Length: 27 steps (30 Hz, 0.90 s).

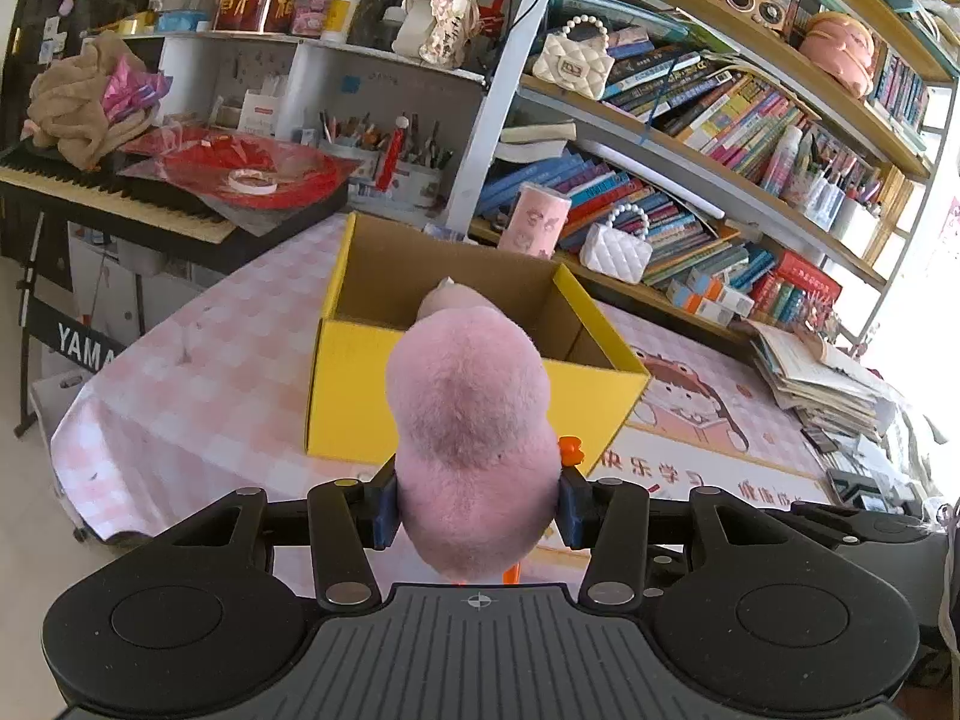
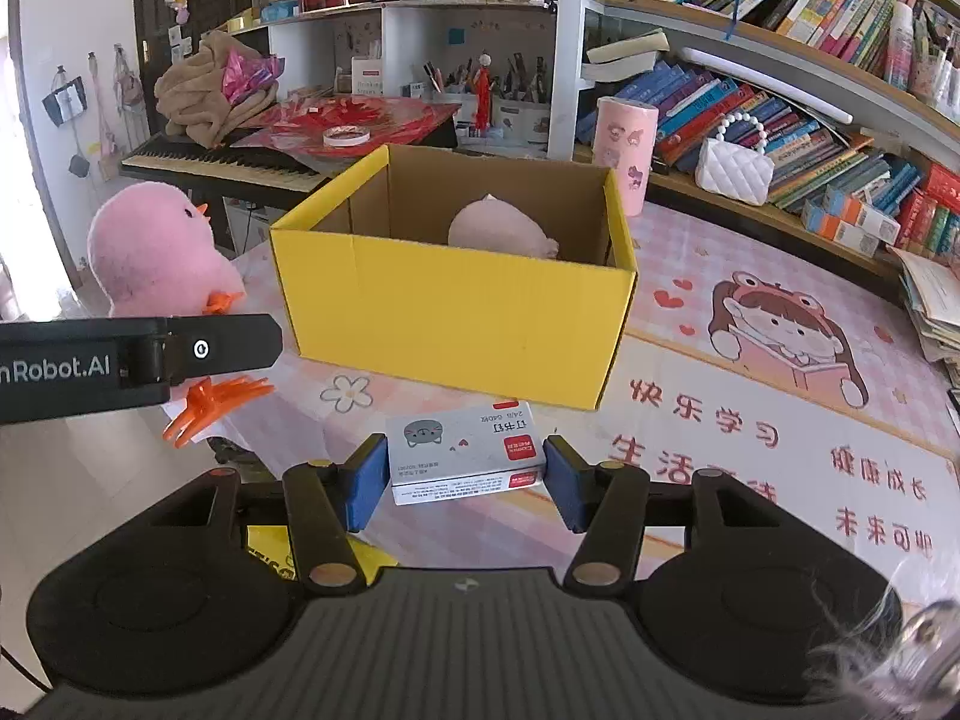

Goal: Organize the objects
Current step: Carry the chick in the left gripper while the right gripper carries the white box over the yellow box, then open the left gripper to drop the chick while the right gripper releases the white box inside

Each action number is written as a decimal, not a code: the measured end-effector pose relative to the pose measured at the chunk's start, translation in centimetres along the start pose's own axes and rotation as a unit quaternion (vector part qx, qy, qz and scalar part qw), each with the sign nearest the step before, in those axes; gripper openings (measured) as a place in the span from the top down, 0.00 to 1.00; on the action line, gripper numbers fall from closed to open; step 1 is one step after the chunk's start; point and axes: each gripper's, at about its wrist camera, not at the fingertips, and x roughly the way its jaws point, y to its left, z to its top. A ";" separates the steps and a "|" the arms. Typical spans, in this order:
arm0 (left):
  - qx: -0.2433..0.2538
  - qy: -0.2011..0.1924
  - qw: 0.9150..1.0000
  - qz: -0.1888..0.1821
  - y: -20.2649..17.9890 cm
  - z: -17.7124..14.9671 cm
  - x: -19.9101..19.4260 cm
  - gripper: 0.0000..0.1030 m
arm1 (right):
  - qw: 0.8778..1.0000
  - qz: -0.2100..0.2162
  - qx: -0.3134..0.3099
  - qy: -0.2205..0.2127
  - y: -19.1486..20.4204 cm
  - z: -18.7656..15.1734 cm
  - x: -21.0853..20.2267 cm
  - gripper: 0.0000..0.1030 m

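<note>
My left gripper point(image 1: 477, 507) is shut on a pink plush chick point(image 1: 474, 432) with orange feet, held above the table just short of the yellow cardboard box point(image 1: 360, 396). The right wrist view shows the same chick point(image 2: 156, 252) at far left, clamped in the left gripper's black finger point(image 2: 198, 351). My right gripper point(image 2: 465, 480) is shut on a small grey and red staples box point(image 2: 465, 453), its blue pads against both ends. The open yellow box point(image 2: 456, 324) stands ahead of it. A pale pink plush point(image 2: 498, 231) lies inside.
The table has a pink checked cloth point(image 2: 750, 420) with a cartoon print. Bookshelves point(image 1: 750, 138) run along the right. A pink cup point(image 2: 624, 150) and a white quilted bag point(image 2: 735, 171) stand behind the box. A keyboard piano point(image 1: 120, 198) stands at left, and stacked papers point(image 1: 822, 378) lie at the table's right.
</note>
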 end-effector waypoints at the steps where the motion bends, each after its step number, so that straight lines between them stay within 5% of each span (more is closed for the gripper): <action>1: 0.001 -0.003 1.000 0.001 0.0 0.3 0.3 0.55 | 1.000 0.000 -0.001 -0.004 -0.1 0.3 0.2 0.48; 15: 0.007 -0.038 0.999 0.024 -0.3 7.8 7.0 0.55 | 0.996 0.002 -0.028 -0.081 -3.8 9.3 5.5 0.48; 27: 0.005 0.053 0.995 0.083 0.8 9.7 15.6 0.55 | 0.990 0.028 -0.133 -0.025 -5.3 13.5 15.3 0.48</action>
